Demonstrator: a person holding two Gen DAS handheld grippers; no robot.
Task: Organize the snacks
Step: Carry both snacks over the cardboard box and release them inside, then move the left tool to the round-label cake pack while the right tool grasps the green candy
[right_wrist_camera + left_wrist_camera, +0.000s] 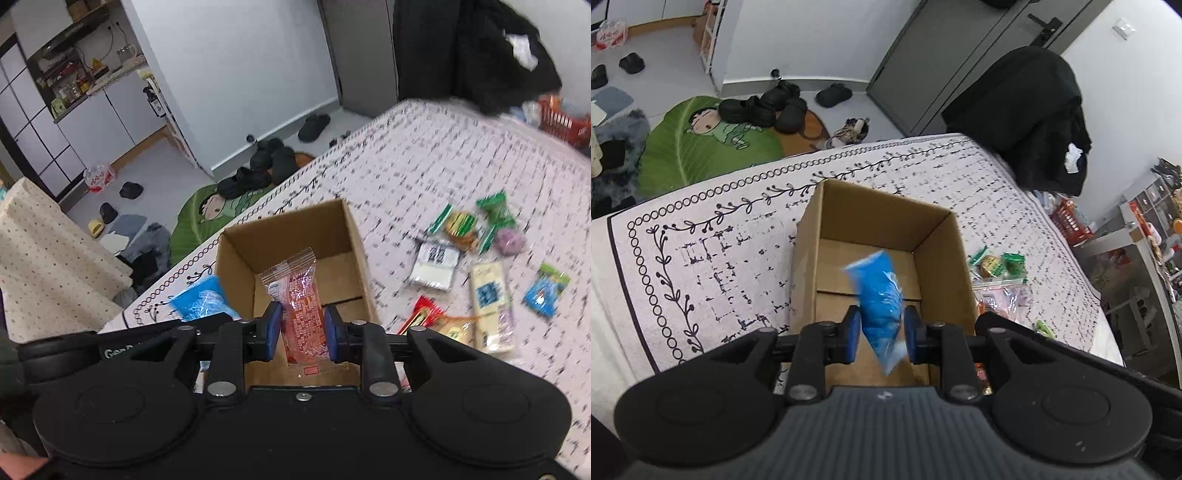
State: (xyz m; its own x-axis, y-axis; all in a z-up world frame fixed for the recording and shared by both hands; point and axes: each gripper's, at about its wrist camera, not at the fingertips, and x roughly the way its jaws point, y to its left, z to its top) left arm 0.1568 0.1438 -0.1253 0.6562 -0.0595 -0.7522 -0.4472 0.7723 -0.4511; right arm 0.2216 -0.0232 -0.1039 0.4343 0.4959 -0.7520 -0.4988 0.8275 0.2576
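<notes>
A crinkled blue plastic snack packet (881,295) is clamped between the blue pads of the left gripper (880,334). The packet is held upright with a slight tilt, its upper end extending forward past the fingertips and its lower corner hanging below them. It is positioned above the open brown cardboard box (827,221), whose interior is seen directly beneath it. The packet is blurred, so its print cannot be read.

A transparent orange-red printed snack packet (300,306) is gripped by the right gripper (302,332), the jaws being closed narrowly on its lower half. The packet stands nearly upright, and its sealed top edge projects forward over the box opening. In the right wrist view the blue packet is seen at the left outer wall of the box, beside the right gripper's body.

The box is set on a white cloth with a black leaf-and-ring border pattern (701,240), which covers the counter. A loose group of wrapped snacks (480,266) in green, white, yellow and blue wrappers is spread on the cloth to the right of the box, apart from both grippers.
</notes>
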